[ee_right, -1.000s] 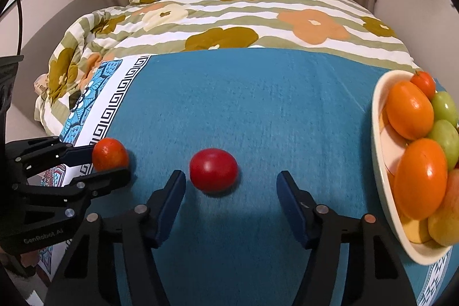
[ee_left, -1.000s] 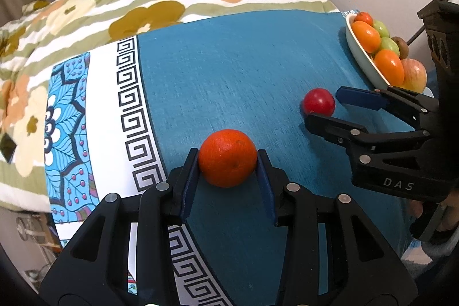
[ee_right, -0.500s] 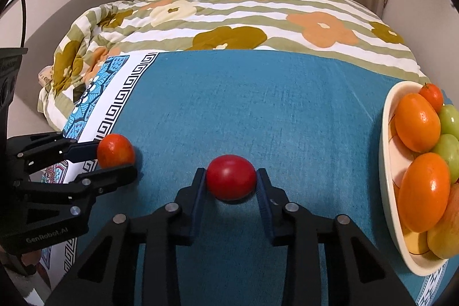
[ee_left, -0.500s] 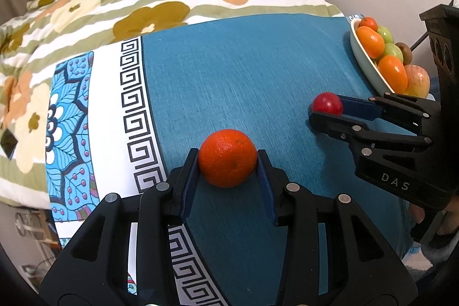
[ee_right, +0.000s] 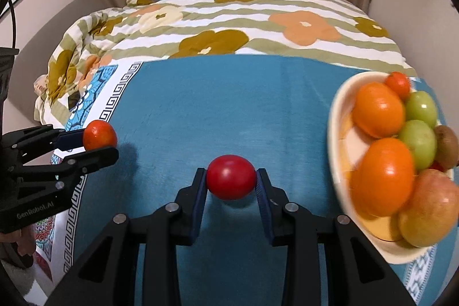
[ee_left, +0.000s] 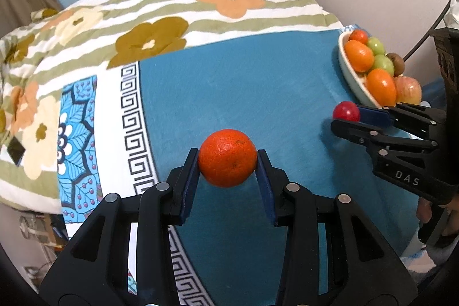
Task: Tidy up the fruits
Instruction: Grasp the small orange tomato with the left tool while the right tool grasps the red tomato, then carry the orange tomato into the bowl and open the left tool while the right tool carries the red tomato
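Two-handed fruit collection, carrying stage. The left gripper (ee_left: 228, 162) has its blue-padded fingers closed against both sides of a round, dimpled orange mandarin (ee_left: 227, 158), held above the teal woven cloth (ee_left: 243, 93) that covers the bed; seen from the right wrist camera, this fruit sits well to the left of the cream oval ceramic bowl (ee_right: 334, 139). The right gripper (ee_right: 231, 179) is likewise clamped on a smooth, glossy red tomato-like fruit (ee_right: 231, 177), which is held between its pads, just left of the bowl's near rim. A soft shadow on the cloth beneath each fruit suggests both are lifted clear, though the fisheye view makes the height hard to judge. The bowl already holds two large oranges, two green fruits, a brown kiwi, a small red-orange fruit at its far end and a reddish-yellow apple nearest the camera, so little bare floor remains visible except along its left inner wall. The step in hand appears to be transport of the two loose fruits to the bowl. The next move calls for bringing the right gripper over the rim to a free pocket, lowering before opening so the red fruit does not roll off the heap, with the left gripper following across the cloth toward the bowl.
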Motion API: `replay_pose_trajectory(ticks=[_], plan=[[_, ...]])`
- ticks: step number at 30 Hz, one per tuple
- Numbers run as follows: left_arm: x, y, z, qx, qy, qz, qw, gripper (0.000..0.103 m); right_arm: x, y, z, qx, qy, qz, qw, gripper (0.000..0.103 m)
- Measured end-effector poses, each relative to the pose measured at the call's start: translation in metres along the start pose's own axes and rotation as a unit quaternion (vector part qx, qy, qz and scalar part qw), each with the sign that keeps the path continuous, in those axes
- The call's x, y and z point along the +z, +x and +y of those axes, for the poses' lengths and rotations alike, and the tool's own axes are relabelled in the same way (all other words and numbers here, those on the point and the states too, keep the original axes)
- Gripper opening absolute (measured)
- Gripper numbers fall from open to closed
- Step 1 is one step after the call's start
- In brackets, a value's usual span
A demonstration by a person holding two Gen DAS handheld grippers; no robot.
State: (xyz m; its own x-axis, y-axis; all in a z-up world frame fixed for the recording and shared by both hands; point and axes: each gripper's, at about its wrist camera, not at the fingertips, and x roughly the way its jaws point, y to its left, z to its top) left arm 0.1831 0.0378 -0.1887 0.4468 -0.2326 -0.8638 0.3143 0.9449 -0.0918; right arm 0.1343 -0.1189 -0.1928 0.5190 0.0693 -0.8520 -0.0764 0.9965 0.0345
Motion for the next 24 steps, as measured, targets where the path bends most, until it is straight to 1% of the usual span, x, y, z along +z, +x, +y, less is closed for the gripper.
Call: replay_pose_trajectory(ticks=[7, 12, 19, 21, 24], plan=[[0.02, -0.019, -0.038, -0.006, 0.006, -0.017, 0.9998, 0.043, -0.002, -0.045, -0.031, -0.011, 0.017, -0.024, 1.0, 0.031], [0.037, -0.027, -0.077, -0.018, 0.016, -0.031, 0.9992, 0.043, -0.005, -0.074, -0.062, -0.024, 0.032, -0.039, 0.998, 0.031], [0.06, -0.022, -0.13, -0.032, 0.031, -0.042, 0.9981, 0.043, -0.007, -0.101, -0.108, -0.039, 0.047, -0.053, 0.997, 0.031], [0.067, -0.016, -0.147, -0.035, 0.037, -0.042, 0.9978, 0.043, -0.008, -0.105, -0.121, -0.041, 0.051, -0.054, 0.996, 0.031], [0.074, -0.006, -0.162, -0.038, 0.04, -0.04, 0.9977, 0.043, -0.01, -0.11, -0.14, -0.045, 0.056, -0.056, 0.996, 0.031]])
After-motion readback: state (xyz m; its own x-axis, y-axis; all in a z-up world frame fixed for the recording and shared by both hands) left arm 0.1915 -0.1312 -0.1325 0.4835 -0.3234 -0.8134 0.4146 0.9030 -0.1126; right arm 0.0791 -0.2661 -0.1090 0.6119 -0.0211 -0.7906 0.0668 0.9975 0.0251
